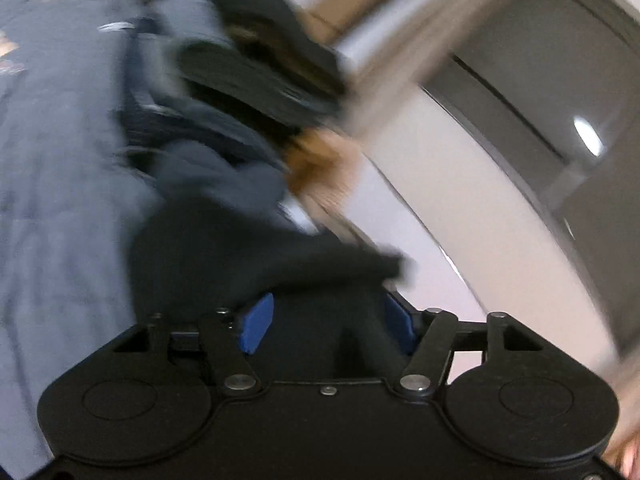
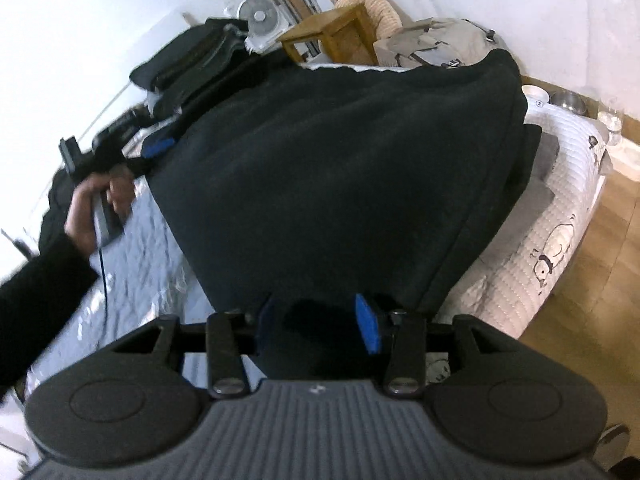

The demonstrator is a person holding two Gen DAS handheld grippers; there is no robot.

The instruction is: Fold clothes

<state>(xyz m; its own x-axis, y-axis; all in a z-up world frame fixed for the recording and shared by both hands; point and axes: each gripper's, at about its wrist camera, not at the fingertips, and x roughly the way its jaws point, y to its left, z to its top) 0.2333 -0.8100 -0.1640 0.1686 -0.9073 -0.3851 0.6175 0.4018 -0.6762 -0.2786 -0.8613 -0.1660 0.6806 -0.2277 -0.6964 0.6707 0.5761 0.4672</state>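
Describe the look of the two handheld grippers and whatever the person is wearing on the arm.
Both grippers have black linkage bars with silver pivot screws, two round black discs at the base and blue pads on the fingers. The right gripper has a grey ribbed plate behind its linkage; the left gripper has a plain black one. The left hand emerges from a black sleeve, and a thin dark cable hangs below it.

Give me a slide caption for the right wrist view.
Right gripper holds a black fleece garment stretched above the bed.

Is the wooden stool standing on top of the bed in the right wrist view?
No, the wooden stool stands past the bed, behind the dark garment.
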